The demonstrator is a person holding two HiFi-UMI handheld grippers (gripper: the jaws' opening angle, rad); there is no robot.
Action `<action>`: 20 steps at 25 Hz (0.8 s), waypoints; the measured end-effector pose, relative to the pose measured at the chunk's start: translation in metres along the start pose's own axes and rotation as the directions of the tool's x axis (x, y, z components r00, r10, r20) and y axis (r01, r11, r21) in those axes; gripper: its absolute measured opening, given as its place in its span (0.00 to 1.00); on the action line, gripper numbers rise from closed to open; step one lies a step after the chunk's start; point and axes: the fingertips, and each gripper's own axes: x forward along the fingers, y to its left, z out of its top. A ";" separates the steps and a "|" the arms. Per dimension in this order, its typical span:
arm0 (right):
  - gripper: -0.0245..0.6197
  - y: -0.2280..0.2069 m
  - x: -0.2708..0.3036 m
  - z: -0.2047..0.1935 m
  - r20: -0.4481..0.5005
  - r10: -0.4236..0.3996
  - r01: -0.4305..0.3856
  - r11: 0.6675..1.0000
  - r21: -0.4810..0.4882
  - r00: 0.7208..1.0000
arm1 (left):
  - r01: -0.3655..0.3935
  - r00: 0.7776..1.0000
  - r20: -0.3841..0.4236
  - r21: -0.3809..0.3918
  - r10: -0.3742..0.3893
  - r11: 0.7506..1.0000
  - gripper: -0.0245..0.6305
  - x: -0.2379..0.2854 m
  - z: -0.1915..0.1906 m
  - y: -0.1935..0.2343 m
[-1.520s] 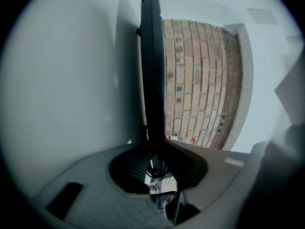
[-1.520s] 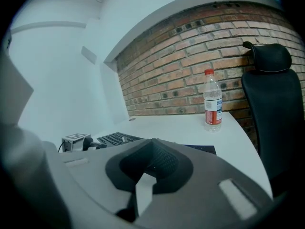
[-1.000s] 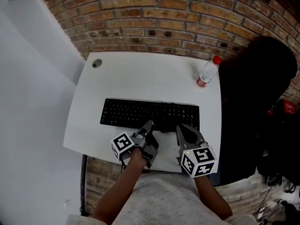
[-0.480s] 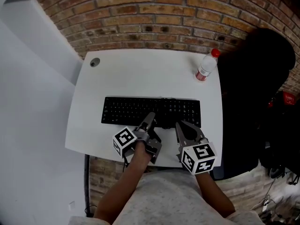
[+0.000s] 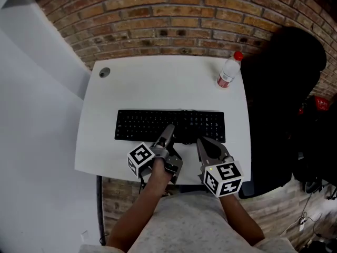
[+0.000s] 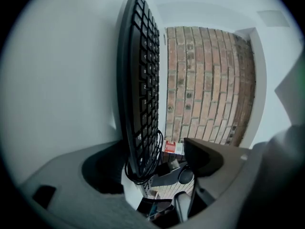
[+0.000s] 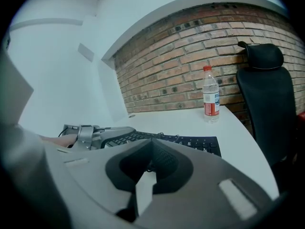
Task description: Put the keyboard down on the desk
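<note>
The black keyboard [image 5: 169,126] lies flat on the white desk [image 5: 158,83], a coiled cable [image 6: 147,161] at its near edge. My left gripper [image 5: 167,141] is at the keyboard's front edge; its jaws have just been opening. In the left gripper view the keyboard [image 6: 140,89] stands between the spread jaws with a gap to the right pad, so the left gripper [image 6: 152,149] is open. My right gripper [image 5: 208,147] sits just right of it at the same edge. Its jaws meet at the tip [image 7: 152,144], shut, with the keyboard [image 7: 190,141] beyond them.
A water bottle [image 5: 226,71] with a red cap stands at the desk's back right corner. A black chair [image 5: 284,88] is pushed against the desk's right side. A round cable hole [image 5: 104,73] is at the back left. A brick wall [image 5: 174,15] runs behind.
The left gripper's jaws have spread wider at the keyboard's front edge. The keyboard, the bottle and the right gripper stay where they were.
</note>
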 end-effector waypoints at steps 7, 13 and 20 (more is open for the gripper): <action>0.05 0.007 -0.010 -0.005 0.005 -0.017 0.017 1.000 0.002 1.000 | 0.000 1.000 -0.025 0.013 0.000 1.000 0.62 -0.013 -0.006 0.004; 0.05 0.018 -0.017 -0.007 0.011 -0.016 0.016 1.000 0.001 1.000 | 0.015 0.999 -0.036 0.060 -0.013 0.998 0.57 -0.031 -0.008 0.002; 0.05 0.030 -0.028 -0.003 0.038 -0.024 0.023 1.000 0.008 0.999 | 0.054 0.997 -0.074 0.236 -0.037 0.970 0.40 -0.056 -0.011 -0.012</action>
